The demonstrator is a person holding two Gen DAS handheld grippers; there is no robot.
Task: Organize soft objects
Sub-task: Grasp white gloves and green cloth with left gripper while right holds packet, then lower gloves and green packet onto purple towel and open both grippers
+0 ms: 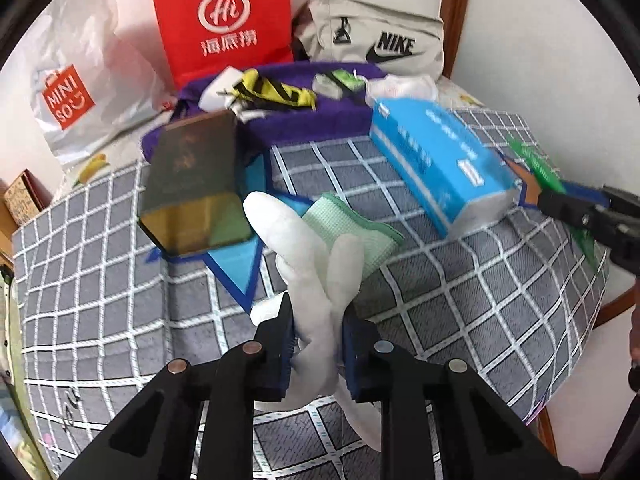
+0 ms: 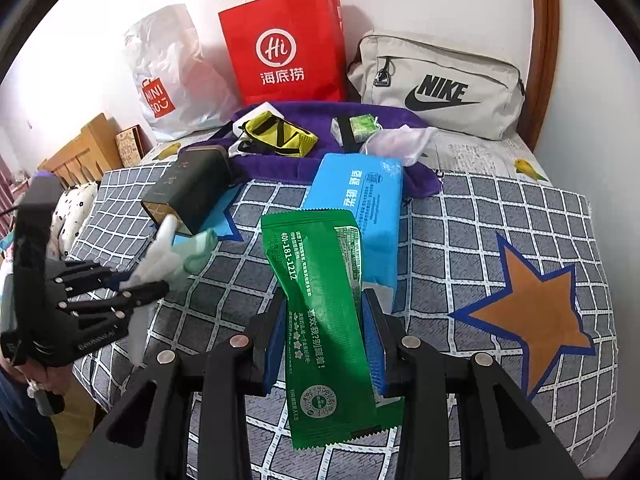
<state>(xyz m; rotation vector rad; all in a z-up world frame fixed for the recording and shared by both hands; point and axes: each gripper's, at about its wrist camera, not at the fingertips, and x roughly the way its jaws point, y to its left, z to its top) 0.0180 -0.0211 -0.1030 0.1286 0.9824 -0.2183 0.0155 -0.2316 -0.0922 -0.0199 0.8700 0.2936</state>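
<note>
My left gripper (image 1: 318,344) is shut on a white glove with a green cuff (image 1: 316,256) and holds it above the checked bedspread (image 1: 480,280); it also shows in the right wrist view (image 2: 176,256). My right gripper (image 2: 326,340) is shut on a green wet-wipe packet (image 2: 324,312), held over the bed. A purple towel (image 2: 288,164) lies at the back with a yellow-black pouch (image 2: 280,136), a small green pack (image 2: 356,126) and a white plastic bag (image 2: 400,140) on it.
A blue tissue pack (image 2: 360,208) and a dark box (image 2: 188,192) lie on the bed. A red paper bag (image 2: 284,64), a white Miniso bag (image 2: 168,80) and a grey Nike bag (image 2: 436,84) stand against the wall. A wooden headboard (image 2: 544,48) is at right.
</note>
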